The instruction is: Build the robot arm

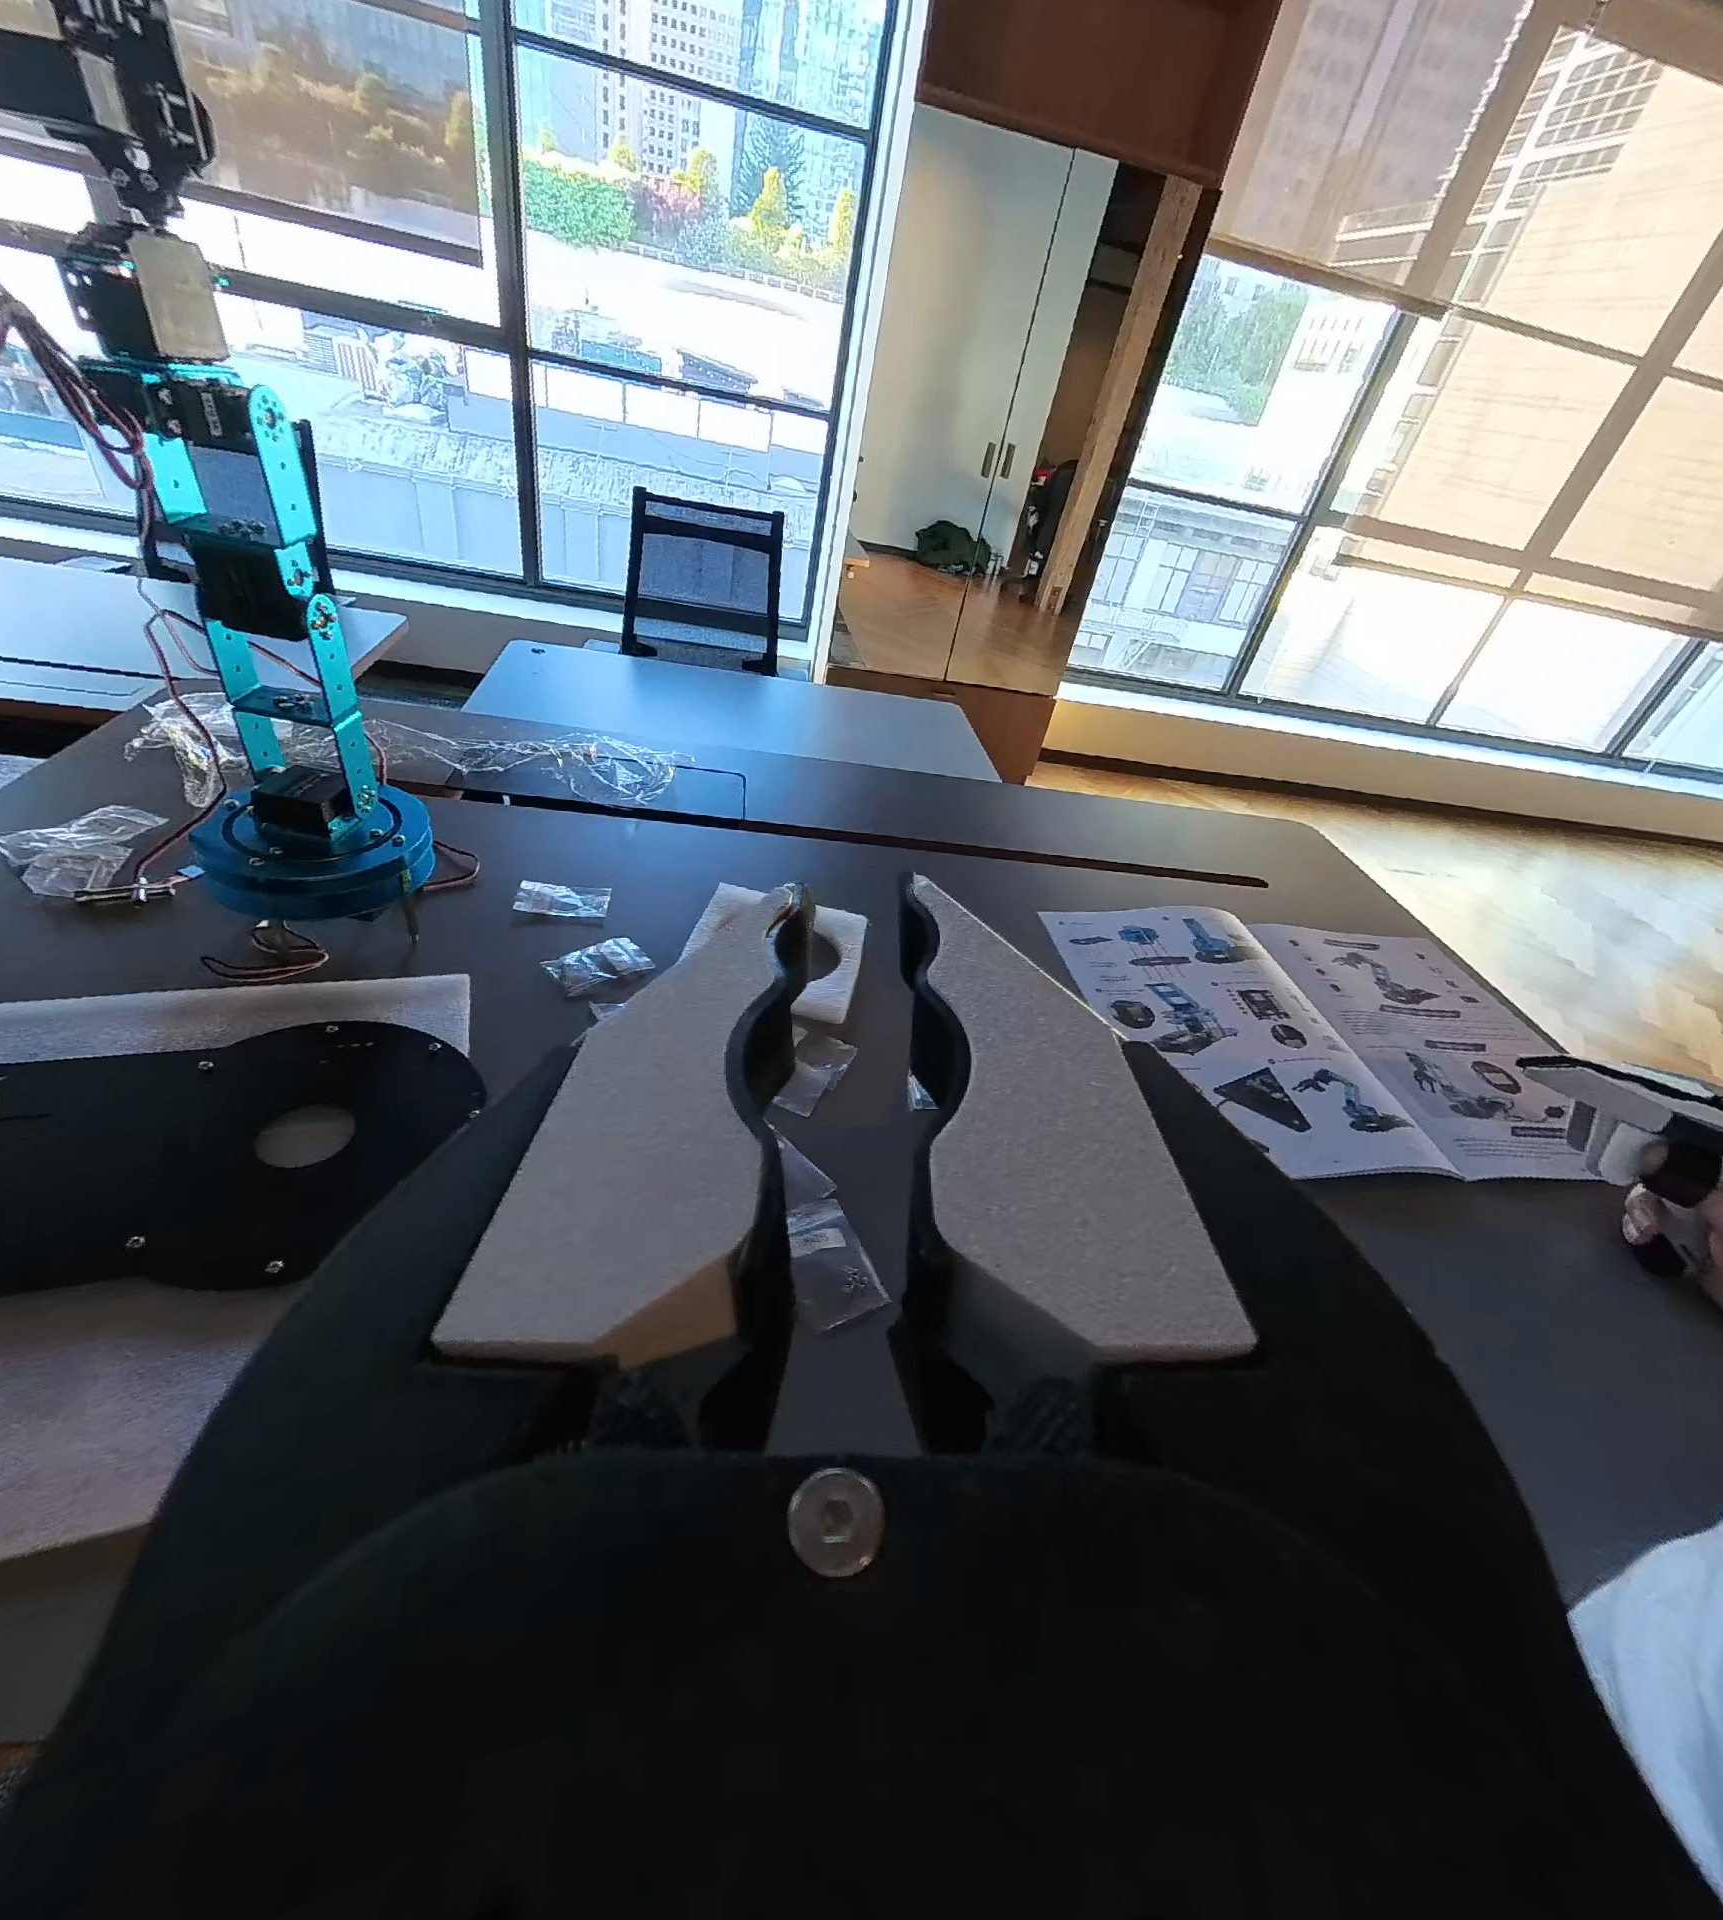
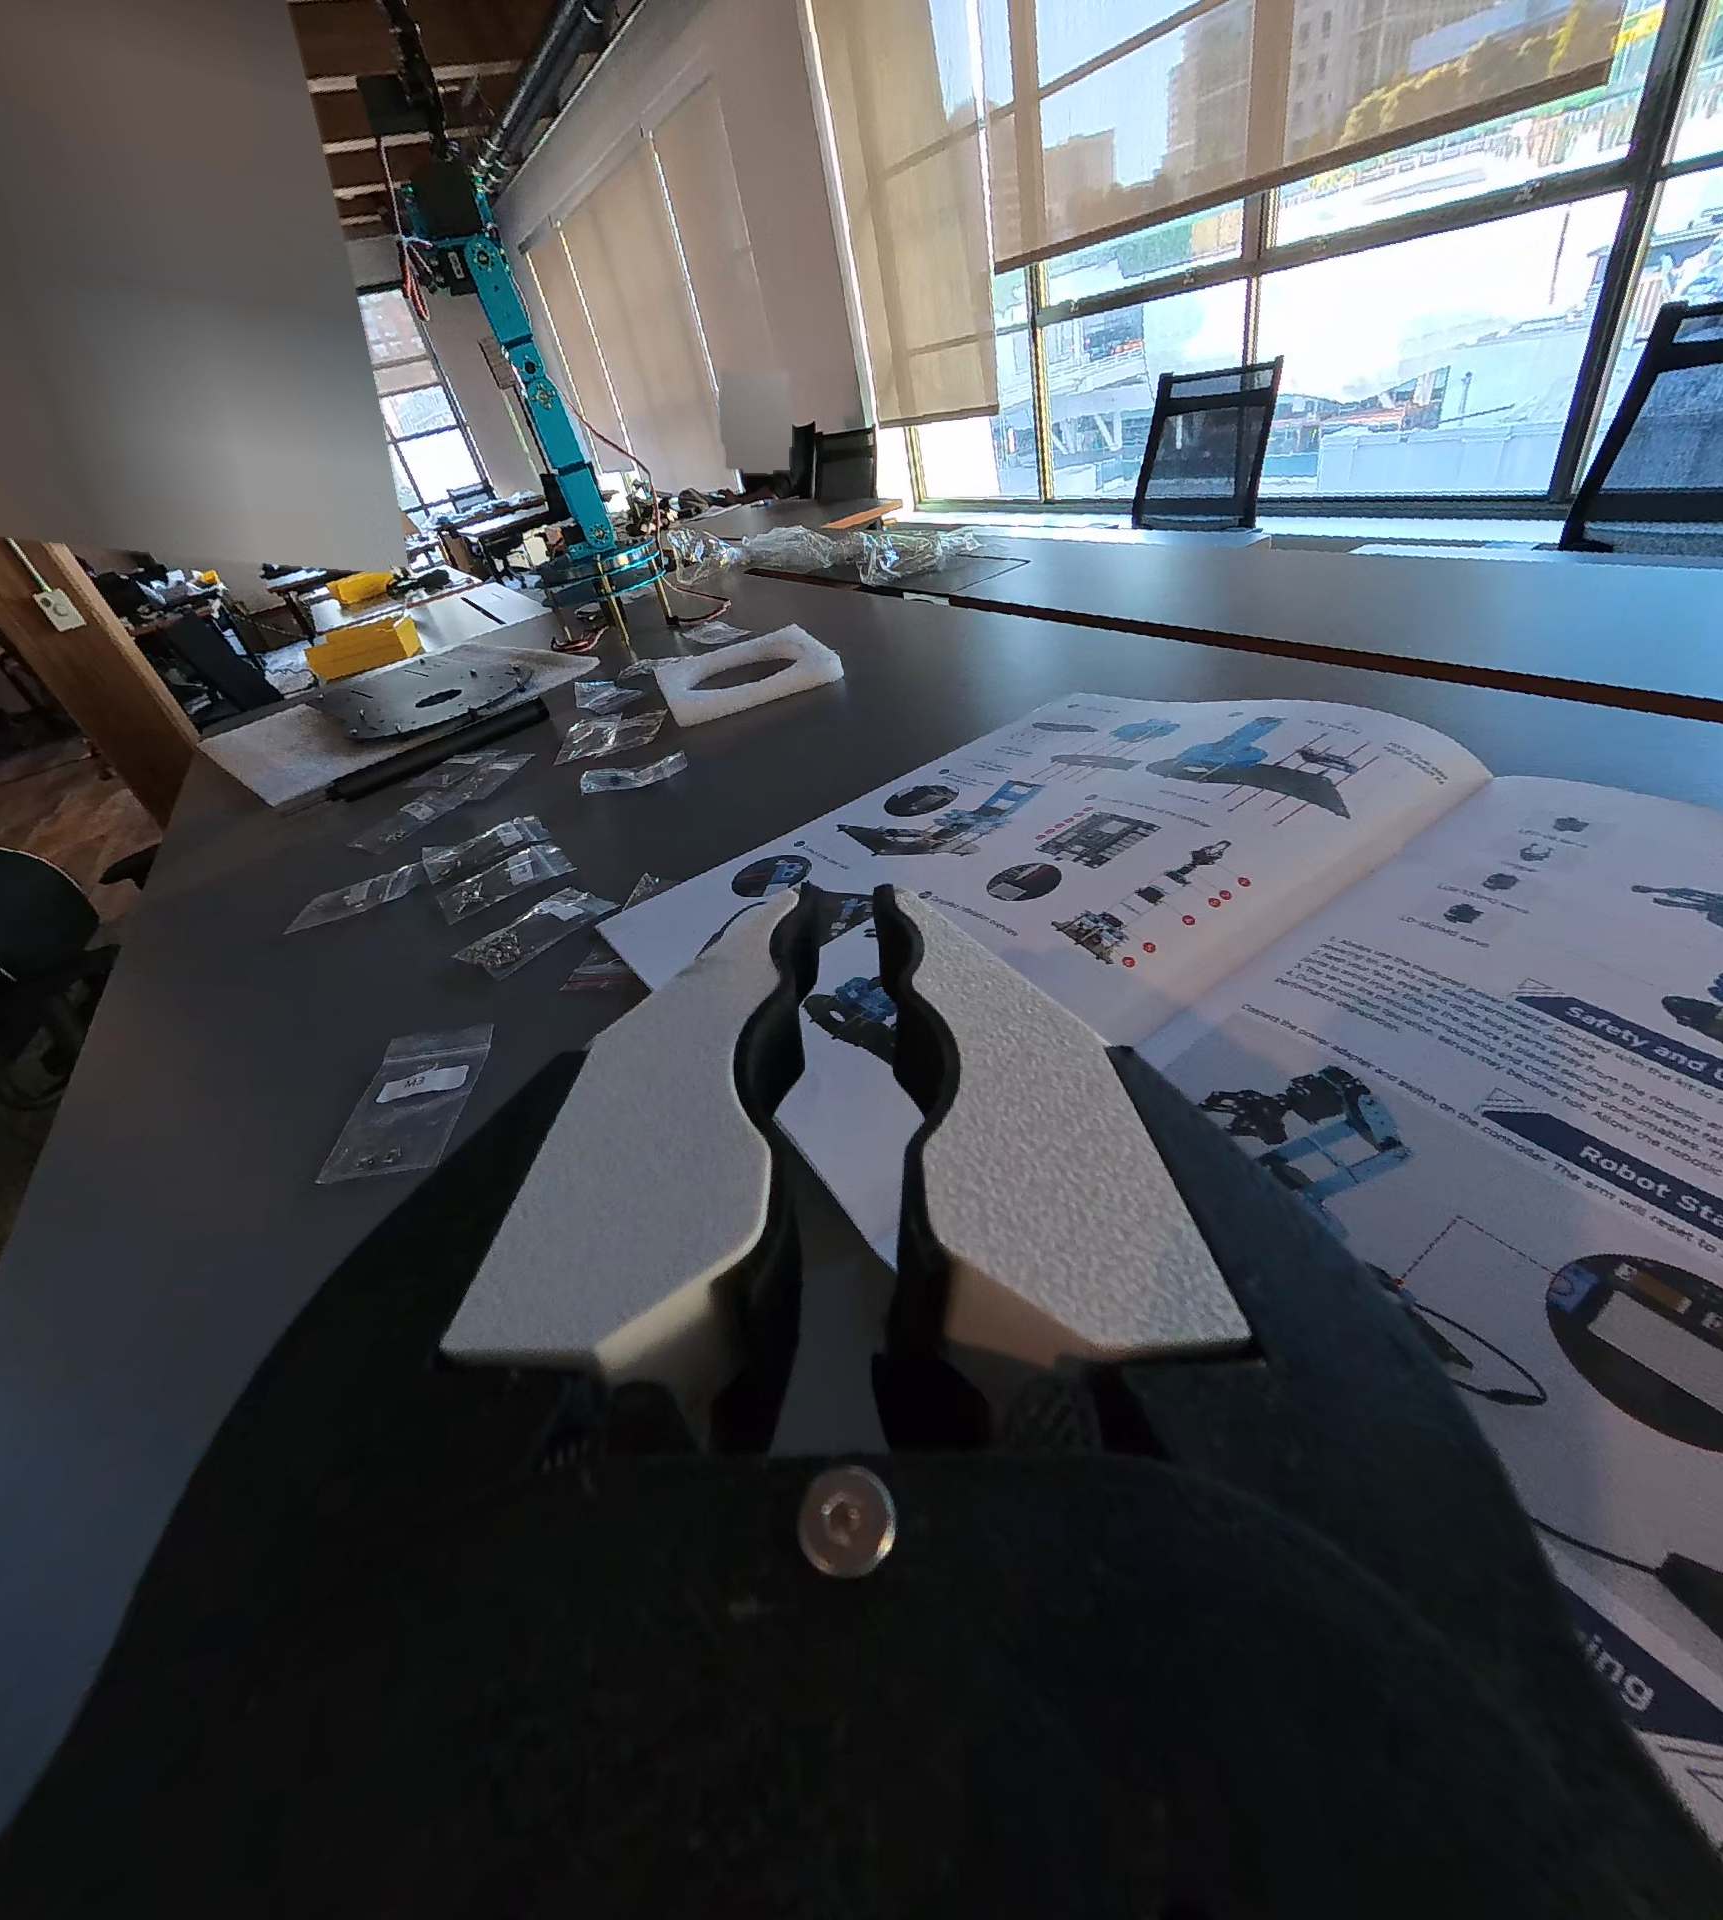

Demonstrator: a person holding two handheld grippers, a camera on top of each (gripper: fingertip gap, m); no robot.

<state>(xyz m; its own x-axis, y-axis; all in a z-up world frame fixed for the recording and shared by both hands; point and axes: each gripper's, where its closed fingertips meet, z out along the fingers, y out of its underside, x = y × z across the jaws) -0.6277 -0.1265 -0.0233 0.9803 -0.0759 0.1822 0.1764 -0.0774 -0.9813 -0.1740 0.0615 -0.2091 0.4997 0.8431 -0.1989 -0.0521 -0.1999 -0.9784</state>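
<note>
My left gripper (image 1: 857,902) is open and empty, hovering over several small clear bags of hardware (image 1: 829,1252) on the dark table (image 1: 1044,847). A white foam piece with a hole (image 1: 839,971) lies just past its fingertips. My right gripper (image 2: 843,906) is slightly open and empty, low over the left page of an open instruction booklet (image 2: 1252,883). In the left wrist view the right gripper (image 1: 1667,1117) shows at the right edge, held by a hand on the booklet (image 1: 1304,1029).
A blue robot arm kit (image 1: 285,623) stands at the far left of the table; it also shows in the right wrist view (image 2: 545,416). A black plate (image 1: 161,1143) lies on a foam sheet (image 1: 161,1013). Clear bags (image 2: 493,883), a labelled bag (image 2: 415,1101) and a black rod (image 2: 441,758) lie left of the booklet. Tip to tip, the grippers are about 55 cm apart.
</note>
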